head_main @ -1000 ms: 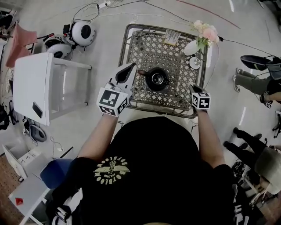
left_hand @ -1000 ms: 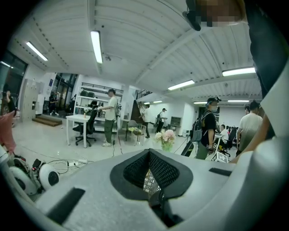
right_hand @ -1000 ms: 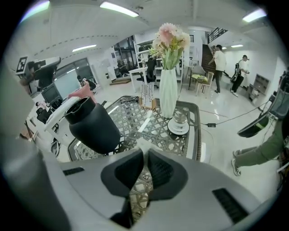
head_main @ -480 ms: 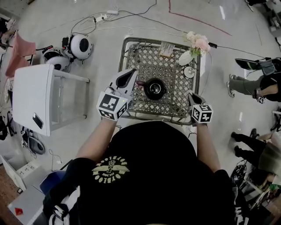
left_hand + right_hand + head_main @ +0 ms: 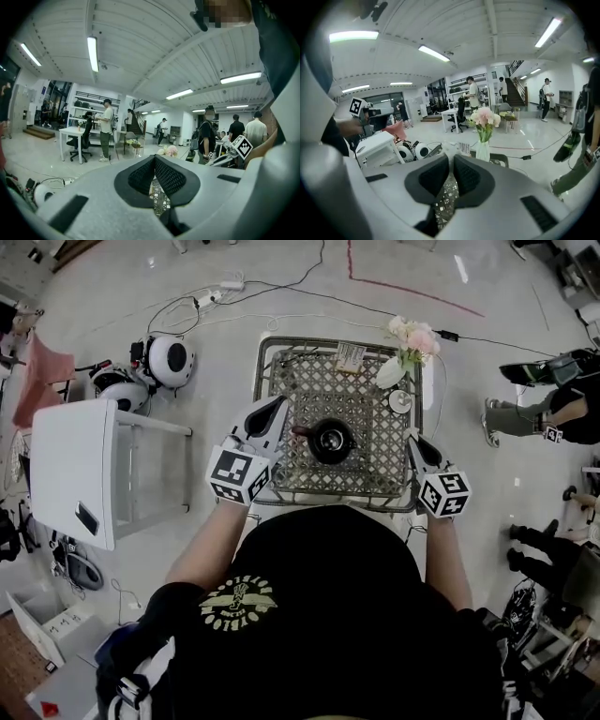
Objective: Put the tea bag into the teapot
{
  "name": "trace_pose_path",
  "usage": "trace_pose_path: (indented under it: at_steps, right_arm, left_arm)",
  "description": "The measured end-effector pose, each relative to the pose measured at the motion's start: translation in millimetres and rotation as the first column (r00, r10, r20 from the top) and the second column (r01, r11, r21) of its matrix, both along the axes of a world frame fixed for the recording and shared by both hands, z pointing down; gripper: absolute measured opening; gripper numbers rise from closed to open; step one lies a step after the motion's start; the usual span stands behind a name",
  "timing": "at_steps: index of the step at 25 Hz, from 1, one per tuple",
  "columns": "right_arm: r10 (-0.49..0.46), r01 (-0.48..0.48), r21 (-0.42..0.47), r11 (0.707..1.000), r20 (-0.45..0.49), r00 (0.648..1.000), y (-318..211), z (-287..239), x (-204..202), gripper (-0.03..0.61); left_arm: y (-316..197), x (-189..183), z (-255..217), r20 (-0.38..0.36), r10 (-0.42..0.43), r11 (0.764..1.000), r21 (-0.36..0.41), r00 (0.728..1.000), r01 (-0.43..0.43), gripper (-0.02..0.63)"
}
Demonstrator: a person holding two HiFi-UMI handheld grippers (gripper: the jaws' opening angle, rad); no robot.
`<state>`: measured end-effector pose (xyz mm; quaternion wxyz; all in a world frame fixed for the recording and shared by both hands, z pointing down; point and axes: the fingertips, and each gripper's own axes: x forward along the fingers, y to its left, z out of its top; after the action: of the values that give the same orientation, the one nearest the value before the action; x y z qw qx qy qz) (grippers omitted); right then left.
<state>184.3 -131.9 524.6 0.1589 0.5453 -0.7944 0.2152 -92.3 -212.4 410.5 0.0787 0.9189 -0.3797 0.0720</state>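
A black teapot point(image 5: 331, 440) without a lid stands mid-table on the lattice table point(image 5: 375, 486). My left gripper point(image 5: 273, 410) hovers just left of the pot, pointing at it; in the left gripper view its pads point(image 5: 154, 159) meet, shut on nothing. My right gripper point(image 5: 413, 441) is raised over the table's right front corner, apart from the pot; its pads point(image 5: 451, 159) stand nearly together with nothing visible between them. A small printed packet point(image 5: 350, 356) lies at the table's far edge. I see no tea bag for certain. Both gripper views hide the pot behind the jaws.
A white vase of pink flowers point(image 5: 410, 341) and a small white dish point(image 5: 400, 401) stand at the table's far right. A white side table point(image 5: 70, 465) is at the left, round white devices point(image 5: 169, 360) and cables on the floor, people's legs point(image 5: 544, 413) at right.
My right gripper has risen toward the camera and drifted right, off the table's front edge. The left gripper has lifted only slightly beside the pot. The teapot has not moved.
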Motion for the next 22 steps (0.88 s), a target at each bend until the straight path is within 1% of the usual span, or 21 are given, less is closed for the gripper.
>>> trace_pose_path:
  at_steps: [4, 9, 15, 22]
  right_arm:
    - [-0.067, 0.066, 0.057, 0.996, 0.007, 0.998, -8.0, -25.7, -24.0, 0.035]
    - [-0.142, 0.138, 0.106, 0.985, 0.033, 0.989, -16.2, -48.3, -51.7, 0.035]
    - [-0.233, 0.228, 0.139, 0.964, 0.019, 0.972, -22.0, -68.0, -86.3, 0.035]
    - [-0.327, 0.318, 0.165, 0.933, 0.03, 0.944, -25.2, -78.8, -127.7, 0.035]
  left_arm:
    - [-1.6, -5.8, 0.7, -0.003, -0.007, 1.0, 0.0, 1.0, 0.007, -0.003]
    - [-2.9, -12.4, 2.8, 0.0, -0.021, 1.0, 0.0, 1.0, 0.021, -0.003]
    - [-0.4, -30.3, 8.4, -0.002, -0.05, 0.998, -0.023, 0.999, 0.05, -0.003]
    - [1.4, -43.2, 6.1, 0.009, -0.07, 0.997, -0.02, 0.997, 0.071, -0.003]
